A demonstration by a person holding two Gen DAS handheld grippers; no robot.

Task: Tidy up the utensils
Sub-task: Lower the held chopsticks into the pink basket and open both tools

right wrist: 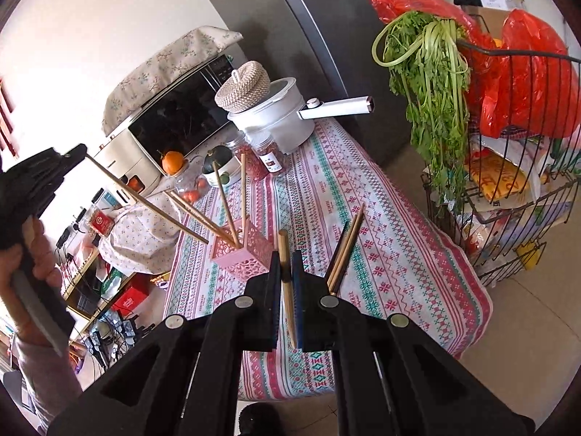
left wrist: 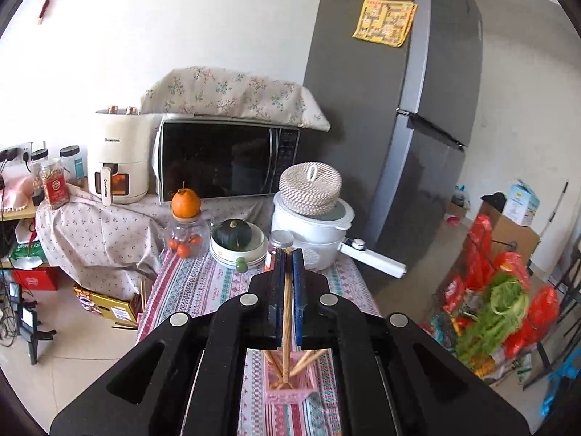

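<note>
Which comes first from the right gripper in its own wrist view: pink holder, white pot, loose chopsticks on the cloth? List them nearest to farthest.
1. Loose chopsticks: lying on the cloth just ahead and right of the right gripper. The pink holder is nearly as close, so this call is narrow.
2. Pink holder: just ahead, left.
3. White pot: far end of the table.

Pink perforated utensil holder [right wrist: 242,258], square and upright on the patterned tablecloth [right wrist: 381,218], containing several wooden chopsticks [right wrist: 232,214] that lean outward at differing angles. One pale wooden chopstick [left wrist: 287,301] hangs point-down over the holder, its tip inside. A second wooden chopstick [right wrist: 286,283] stands nearly vertical beside the holder. A dark and light pair [right wrist: 345,250] lies flat on the cloth, right of the holder.
</note>
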